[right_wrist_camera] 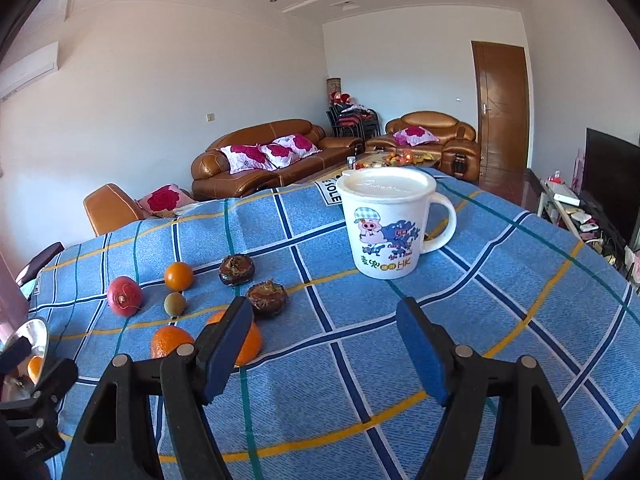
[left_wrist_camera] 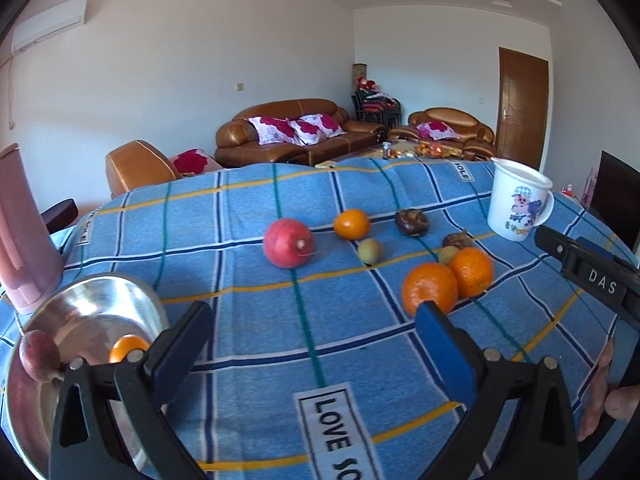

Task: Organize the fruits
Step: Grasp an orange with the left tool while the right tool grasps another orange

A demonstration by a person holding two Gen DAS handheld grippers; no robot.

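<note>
Table draped in a blue plaid cloth (left_wrist_camera: 248, 332). Left gripper (left_wrist_camera: 312, 332) hovers low over it, fingers spread wide, nothing between them. A steel bowl (left_wrist_camera: 96, 304) sits at its left side, holding one small orange (left_wrist_camera: 126, 347) and a reddish fruit (left_wrist_camera: 38, 354). Ahead on the cloth lie the loose fruits: a red apple (left_wrist_camera: 288, 243), a small orange (left_wrist_camera: 351, 223), a small green fruit (left_wrist_camera: 369, 250), two dark brown fruits (left_wrist_camera: 412, 222), and two larger oranges (left_wrist_camera: 430, 289) touching each other just beyond the left gripper's right finger. Right gripper (right_wrist_camera: 326, 344) also wide apart and empty, pointed toward a white cartoon mug (right_wrist_camera: 386, 228) standing upright. Pink jug (left_wrist_camera: 20, 236) at far left.
</note>
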